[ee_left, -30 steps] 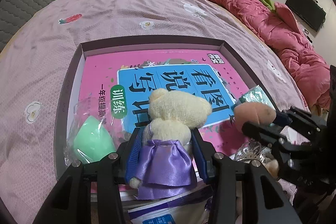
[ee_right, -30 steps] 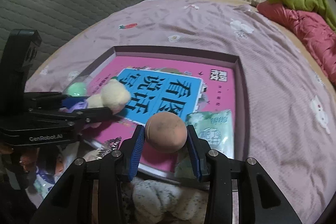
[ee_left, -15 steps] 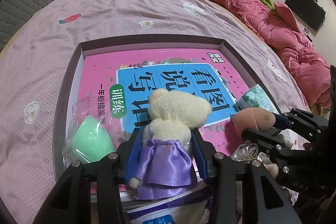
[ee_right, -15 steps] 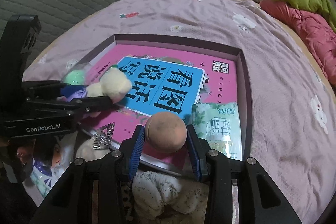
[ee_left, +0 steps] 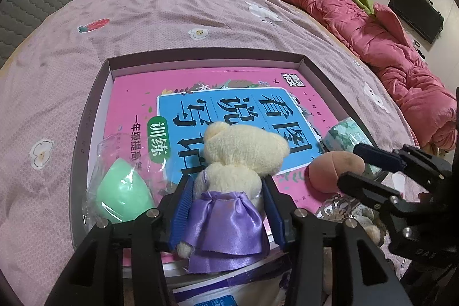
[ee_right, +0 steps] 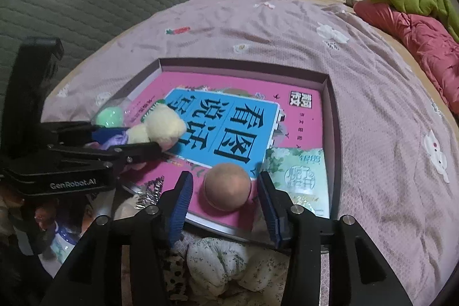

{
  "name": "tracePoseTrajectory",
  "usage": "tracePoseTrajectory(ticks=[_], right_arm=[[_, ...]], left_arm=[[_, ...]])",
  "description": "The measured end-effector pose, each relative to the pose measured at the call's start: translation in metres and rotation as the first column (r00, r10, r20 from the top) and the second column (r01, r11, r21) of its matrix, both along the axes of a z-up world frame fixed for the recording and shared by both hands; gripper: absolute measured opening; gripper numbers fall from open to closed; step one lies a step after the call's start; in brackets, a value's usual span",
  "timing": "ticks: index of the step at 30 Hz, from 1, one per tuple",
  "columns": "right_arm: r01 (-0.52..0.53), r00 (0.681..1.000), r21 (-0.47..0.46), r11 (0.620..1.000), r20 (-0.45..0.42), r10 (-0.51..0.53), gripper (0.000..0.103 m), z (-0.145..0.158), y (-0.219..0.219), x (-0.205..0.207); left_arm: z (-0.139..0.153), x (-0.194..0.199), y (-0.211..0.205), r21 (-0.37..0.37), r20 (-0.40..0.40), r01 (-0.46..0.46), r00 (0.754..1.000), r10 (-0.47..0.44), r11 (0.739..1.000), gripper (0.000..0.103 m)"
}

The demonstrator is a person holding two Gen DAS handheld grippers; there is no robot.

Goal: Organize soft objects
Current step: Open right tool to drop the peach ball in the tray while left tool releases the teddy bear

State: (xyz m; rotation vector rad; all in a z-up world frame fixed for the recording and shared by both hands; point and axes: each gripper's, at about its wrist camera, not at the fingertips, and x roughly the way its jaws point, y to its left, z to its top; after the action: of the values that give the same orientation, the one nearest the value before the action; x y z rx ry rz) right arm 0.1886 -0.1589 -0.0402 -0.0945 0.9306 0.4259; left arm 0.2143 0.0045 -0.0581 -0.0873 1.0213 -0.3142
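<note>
My left gripper point(ee_left: 226, 191) is shut on a cream plush bear in a purple satin dress point(ee_left: 229, 177), held over the near left part of a shallow purple-rimmed box point(ee_left: 200, 55). The bear also shows in the right wrist view point(ee_right: 160, 131). My right gripper point(ee_right: 225, 188) is open, its jaws apart on either side of a peach-coloured soft ball point(ee_right: 227, 186) that rests on the pink and blue book point(ee_right: 229, 122) inside the box. The ball also shows in the left wrist view point(ee_left: 332, 169).
A green soft egg in a clear bag point(ee_left: 123, 195) lies in the box's near left corner. A green tissue pack point(ee_right: 301, 177) lies at its right side. Floral soft items point(ee_right: 218, 260) and a silver trinket point(ee_right: 150, 188) lie in front of the box. A pink quilt point(ee_left: 387, 39) is on the right.
My right gripper has opened and let go of the peach ball, which now rests on the book. My left gripper still holds the bear in about the same place.
</note>
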Motion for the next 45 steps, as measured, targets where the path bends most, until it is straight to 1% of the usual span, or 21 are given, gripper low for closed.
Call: tracePoseTrajectory(ticks=[6,11,16,19,27,33,38,41,45], right_arm=[[0.032,0.999,0.047,0.998,0.038,-0.034,0.053,0.011,-0.009,0.0],[0.048,0.998,0.075,0.996,0.025,-0.05,0.053,0.012,-0.014,0.001],[0.049,0.998,0.074,0.996,0.022,-0.051,0.053,0.012,-0.014,0.001],[0.047,0.999,0.078,0.996,0.012,-0.049,0.054,0.01,-0.013,0.001],[0.05,0.999,0.081,0.995,0.007,-0.05,0.056,0.008,-0.013,0.001],[0.047,0.999,0.078,0.996,0.018,-0.048,0.056,0.01,-0.013,0.0],[0.051,0.998,0.079,0.996,0.019,-0.053,0.056,0.009,-0.015,0.0],[0.054,0.998,0.081,0.995,0.022,-0.056,0.057,0.01,-0.016,0.001],[0.056,0.998,0.081,0.995,0.029,-0.059,0.06,0.011,-0.018,0.0]], left_arm=[[0.001,-0.003,-0.008,0.039,0.025,0.027,0.999,-0.028,0.999,0.049],[0.002,-0.003,-0.01,0.048,0.027,0.035,0.999,-0.036,0.998,0.05],[0.002,-0.002,-0.007,0.034,0.024,0.027,0.999,-0.027,0.999,0.051],[0.002,-0.001,-0.005,0.013,0.016,0.021,1.0,-0.021,1.0,0.052],[0.005,-0.001,-0.002,-0.008,0.022,0.015,1.0,-0.015,1.0,0.053],[0.009,-0.002,-0.002,-0.003,0.046,0.014,0.999,-0.014,1.0,0.054],[0.016,-0.003,0.002,-0.022,0.067,0.008,0.998,-0.007,1.0,0.055],[0.022,-0.004,0.008,-0.051,0.082,-0.007,0.997,0.012,0.999,0.056],[0.029,-0.002,0.021,-0.102,0.08,-0.035,0.996,0.043,0.994,0.056]])
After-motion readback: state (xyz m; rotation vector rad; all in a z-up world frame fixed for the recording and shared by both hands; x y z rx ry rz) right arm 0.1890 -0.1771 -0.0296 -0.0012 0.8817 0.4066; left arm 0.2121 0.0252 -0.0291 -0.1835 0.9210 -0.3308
